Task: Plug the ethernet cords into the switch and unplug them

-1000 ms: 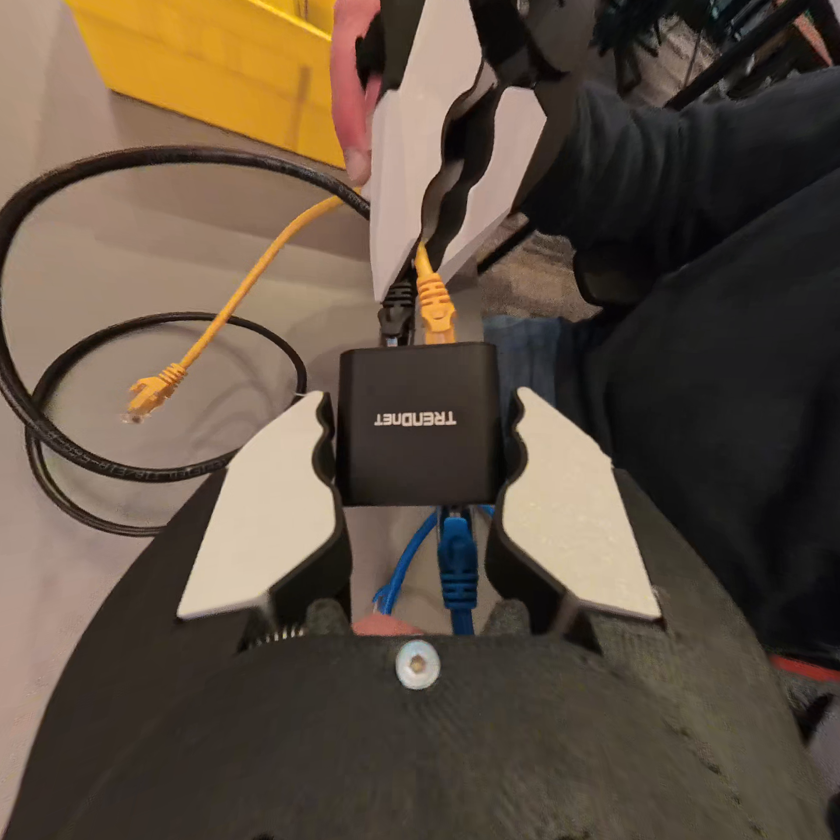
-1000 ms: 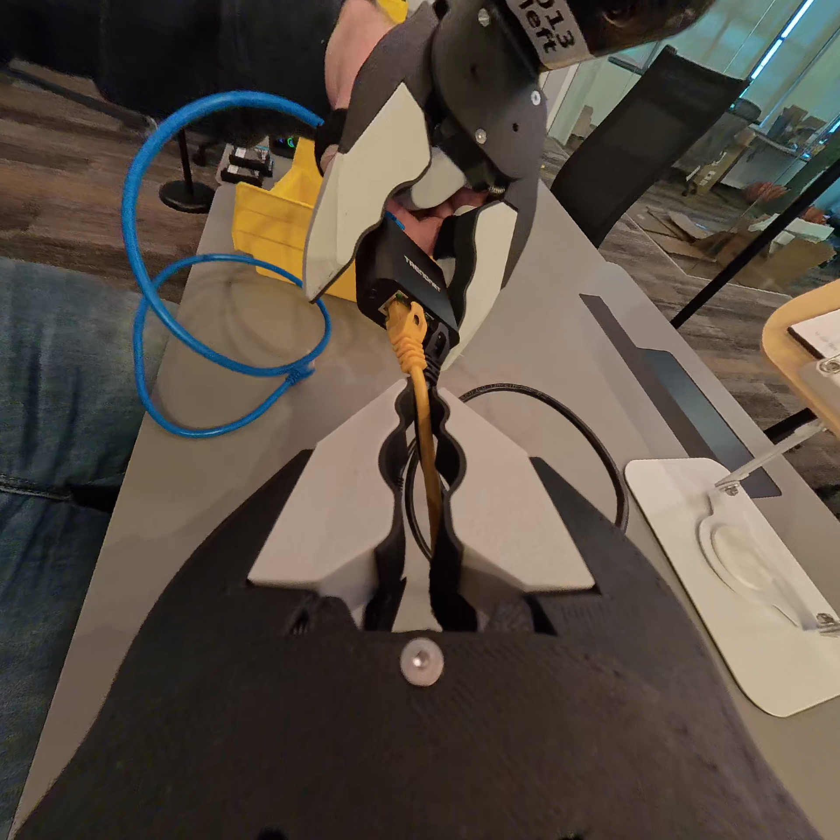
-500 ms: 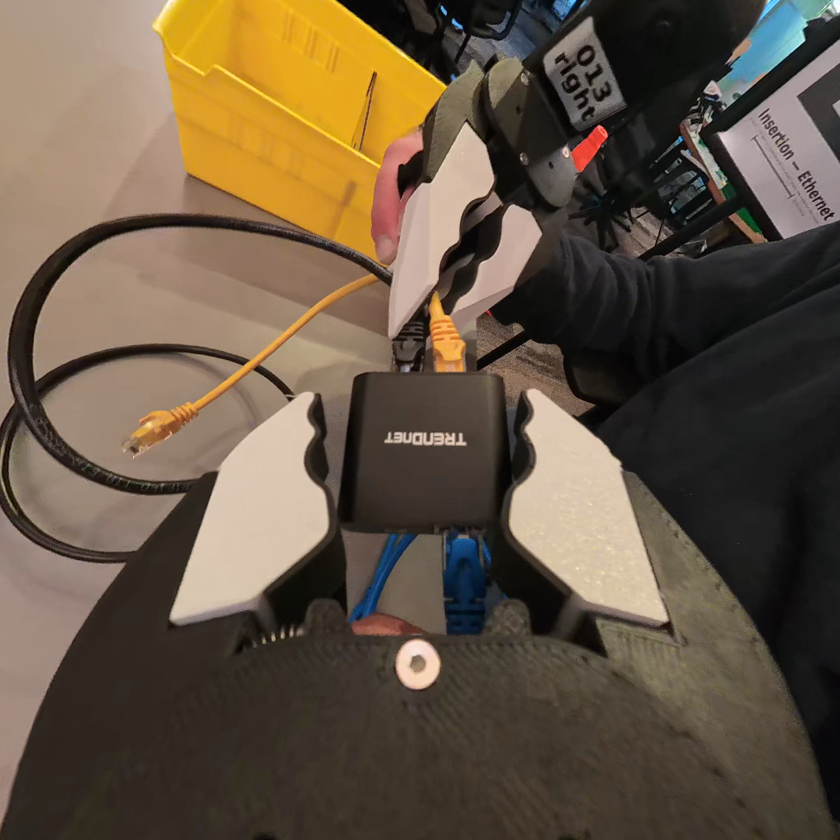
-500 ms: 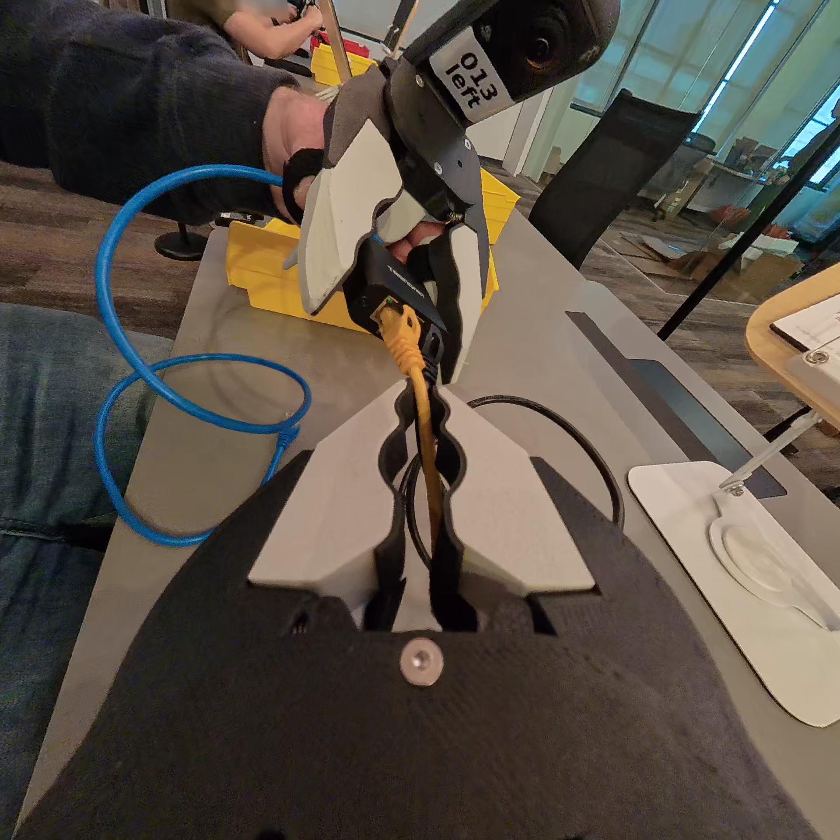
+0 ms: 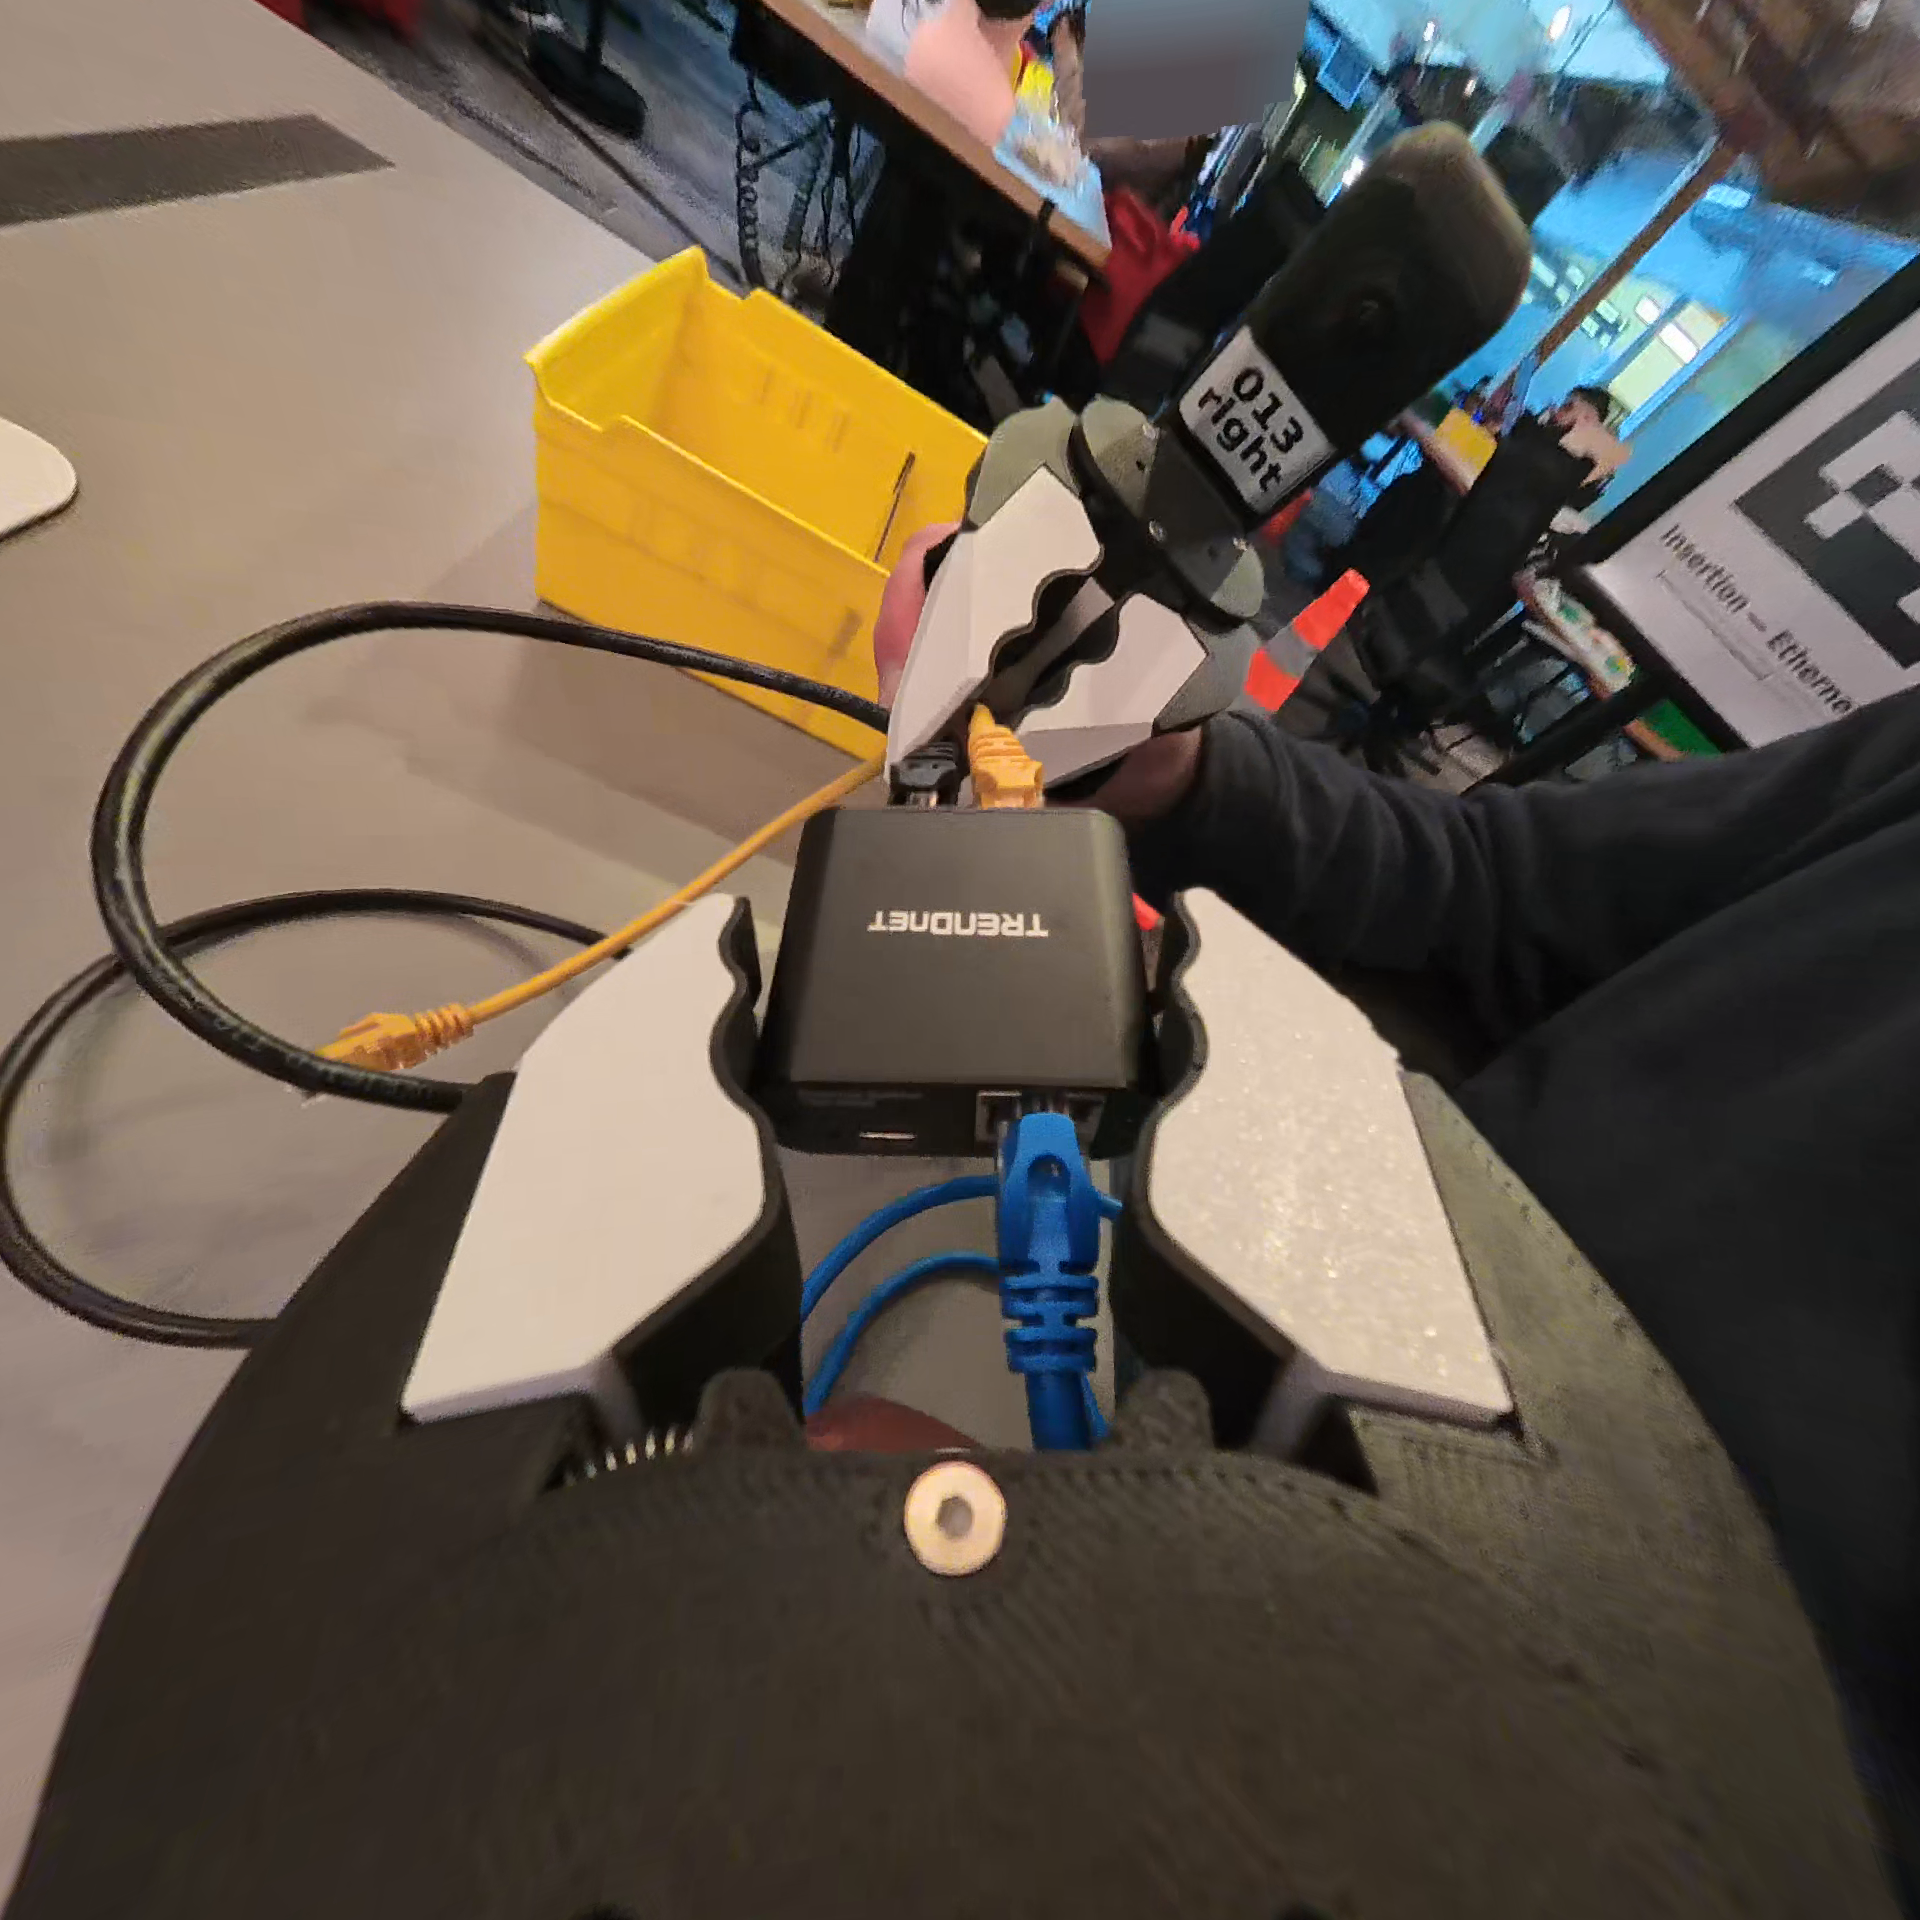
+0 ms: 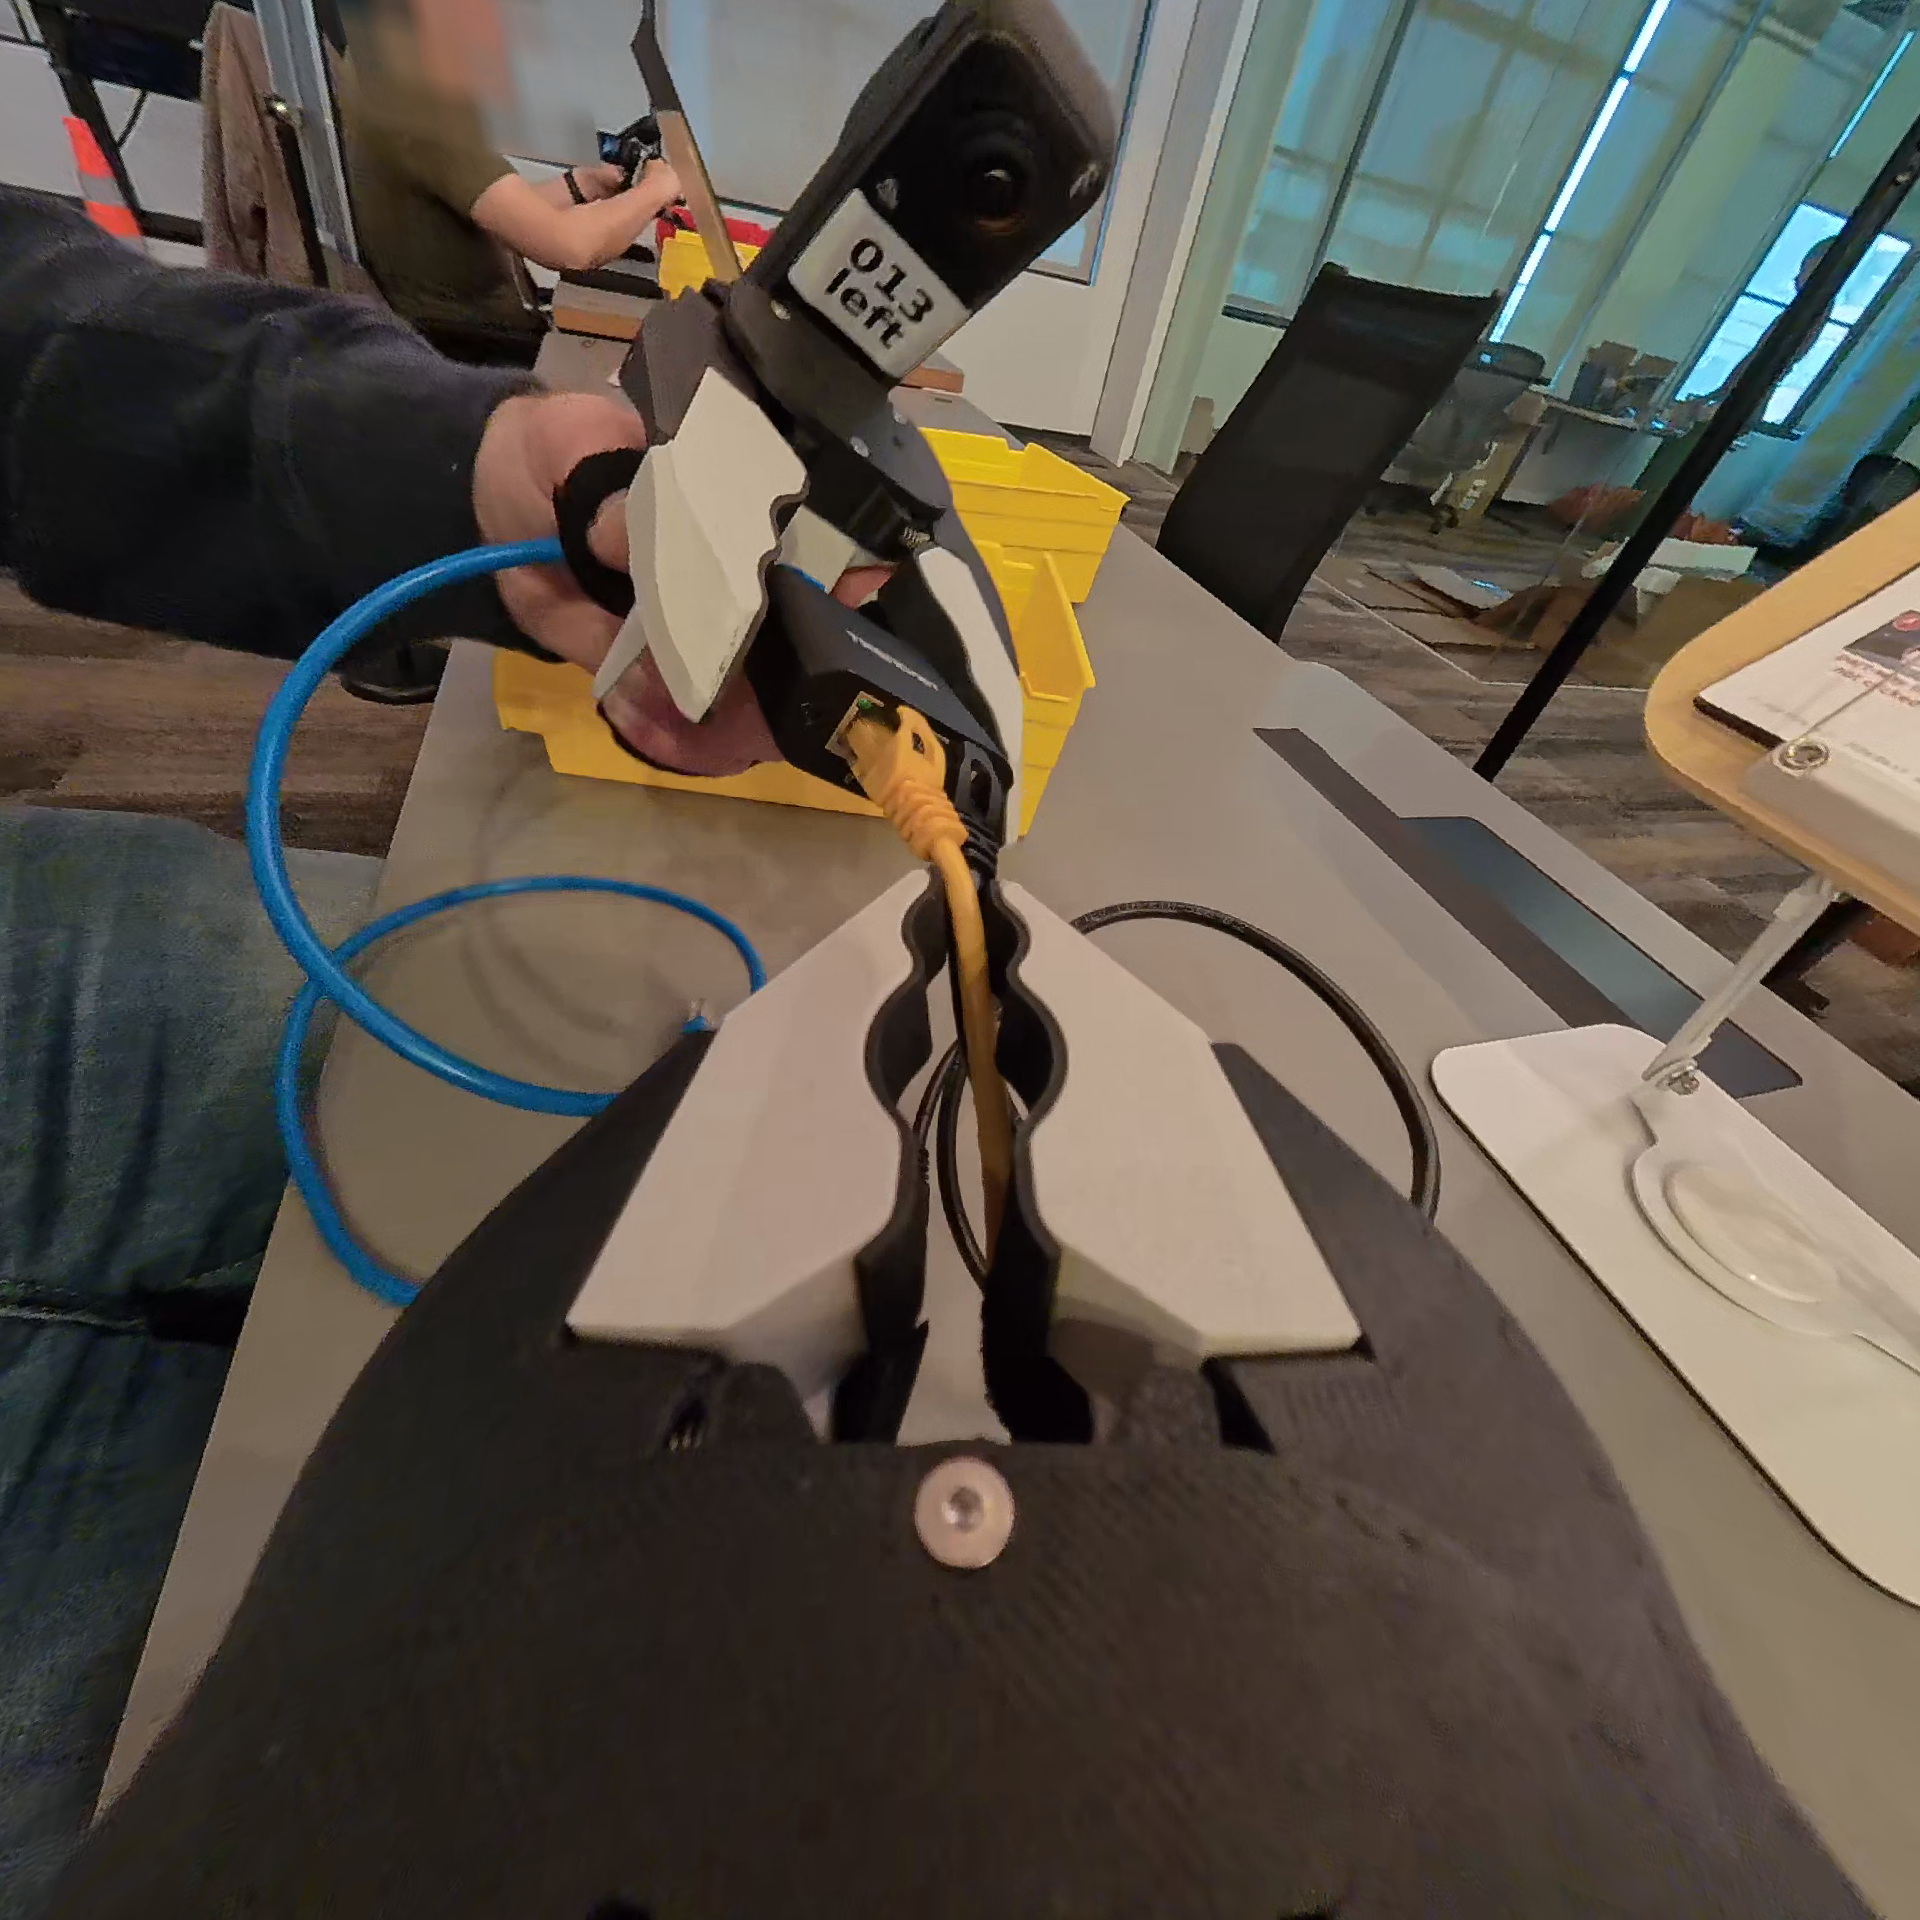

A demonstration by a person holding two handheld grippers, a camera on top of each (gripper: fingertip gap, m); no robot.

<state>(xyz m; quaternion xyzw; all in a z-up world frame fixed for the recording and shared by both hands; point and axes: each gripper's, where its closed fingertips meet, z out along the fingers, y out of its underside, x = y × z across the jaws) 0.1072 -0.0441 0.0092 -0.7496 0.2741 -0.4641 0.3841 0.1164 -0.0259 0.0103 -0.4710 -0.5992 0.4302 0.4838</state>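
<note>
My left gripper (image 5: 956, 920) is shut on the black switch (image 5: 951, 997) and holds it above the grey table. A blue cord's plug (image 5: 1044, 1216) sits in a port on the switch's near side. A yellow plug (image 5: 1003, 771) and a black plug (image 5: 925, 774) sit in ports on its far side. My right gripper (image 6: 961, 899) is shut on the yellow cord (image 6: 971, 1008) just behind its plug (image 6: 904, 769). The switch (image 6: 883, 696) and the left gripper (image 6: 831, 707) show ahead in the right wrist view. The right gripper (image 5: 992, 732) shows beyond the switch in the left wrist view.
A yellow bin (image 5: 707, 488) stands behind the switch on the table (image 5: 260, 416). The yellow cord's loose end (image 5: 384, 1039) and black cord loops (image 5: 208, 727) lie at left. The blue cord (image 6: 312, 665) loops over the table edge. A white stand base (image 6: 1662, 1226) lies at right. My two grippers' fingertips are within a few centimetres of each other.
Both grippers have risen and tilted up together, with the switch and the yellow cord still held. The yellow plug stays in its port.
</note>
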